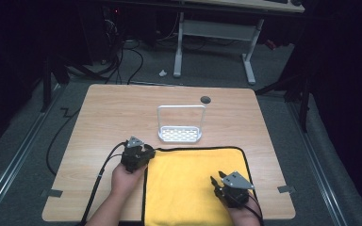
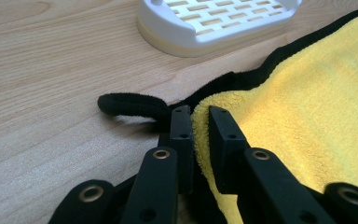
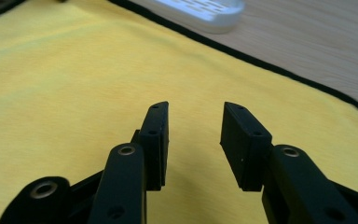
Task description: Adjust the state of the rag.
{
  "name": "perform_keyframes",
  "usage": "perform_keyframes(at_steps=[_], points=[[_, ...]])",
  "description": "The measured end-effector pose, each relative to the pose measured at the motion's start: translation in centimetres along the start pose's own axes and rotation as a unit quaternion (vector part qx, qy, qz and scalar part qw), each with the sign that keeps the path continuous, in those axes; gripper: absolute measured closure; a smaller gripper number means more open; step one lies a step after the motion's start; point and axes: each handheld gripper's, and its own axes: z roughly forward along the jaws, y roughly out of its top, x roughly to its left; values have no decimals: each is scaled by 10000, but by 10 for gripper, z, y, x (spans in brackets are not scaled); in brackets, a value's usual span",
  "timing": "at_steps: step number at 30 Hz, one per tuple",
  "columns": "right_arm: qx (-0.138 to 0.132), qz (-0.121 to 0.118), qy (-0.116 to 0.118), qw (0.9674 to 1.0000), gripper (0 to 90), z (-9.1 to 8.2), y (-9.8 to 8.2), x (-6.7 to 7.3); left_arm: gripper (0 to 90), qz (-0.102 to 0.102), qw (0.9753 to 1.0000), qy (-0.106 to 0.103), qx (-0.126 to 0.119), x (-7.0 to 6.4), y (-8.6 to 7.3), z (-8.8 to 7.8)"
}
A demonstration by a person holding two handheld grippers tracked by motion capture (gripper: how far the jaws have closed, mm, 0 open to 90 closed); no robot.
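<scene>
A yellow cloth (image 1: 193, 183) with a black hem lies flat on the near half of the wooden table (image 1: 113, 113). At its far left corner my left gripper (image 1: 148, 153) is shut on the cloth's edge (image 2: 199, 126), beside a black hanging loop (image 2: 130, 103). My right gripper (image 1: 216, 181) stands open just above the cloth (image 3: 74, 79) near its right front part, nothing between its fingers (image 3: 156, 135). A white slotted rack (image 1: 180, 134) with a tall wire handle stands just beyond the cloth.
The rack's base (image 2: 214, 21) lies close ahead of the left gripper. A round grommet hole (image 1: 205, 99) sits near the table's far edge. Cables trail off the left side. A desk frame (image 1: 214, 42) stands on the floor behind.
</scene>
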Motion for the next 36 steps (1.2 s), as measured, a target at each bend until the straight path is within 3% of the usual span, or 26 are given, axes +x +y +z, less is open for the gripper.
perform_keyframes(at_steps=[6, 7, 8, 11, 12, 13, 16, 22, 24, 31, 36], points=[[41, -312, 489, 9983, 584, 18, 16, 37, 803, -107, 9999, -76, -7, 2, 0, 0], [34, -378, 661, 9971, 575, 23, 23, 50, 802, -112, 9999, -87, -1, 3, 0, 0], [34, -378, 661, 9971, 575, 23, 23, 50, 802, -116, 9999, -89, -1, 3, 0, 0], [10, -523, 862, 9949, 569, 31, 32, 72, 799, -129, 9999, -94, -7, 3, 0, 0], [6, -614, 984, 9933, 571, 37, 35, 85, 793, -135, 9999, -94, -6, 3, 0, 0], [6, -614, 984, 9933, 571, 37, 35, 85, 793, -142, 9999, -95, -7, 3, 0, 0], [54, -768, 1146, 9904, 567, 45, 39, 102, 791, -157, 9998, -108, -3, 4, 0, 0], [112, -825, 1448, 9860, 554, 56, 46, 131, 791, -150, 9998, -100, 5, 4, 0, 0], [142, -894, 1604, 9829, 548, 62, 46, 143, 792, -154, 9998, -111, 10, 4, 0, 0], [246, -992, 1855, 9773, 520, 68, 50, 162, 792, -194, 9997, -112, 6, 5, 0, 0], [364, -954, 1909, 9763, 501, 72, 52, 167, 793, -190, 9997, -115, 33, 4, 0, 0]])
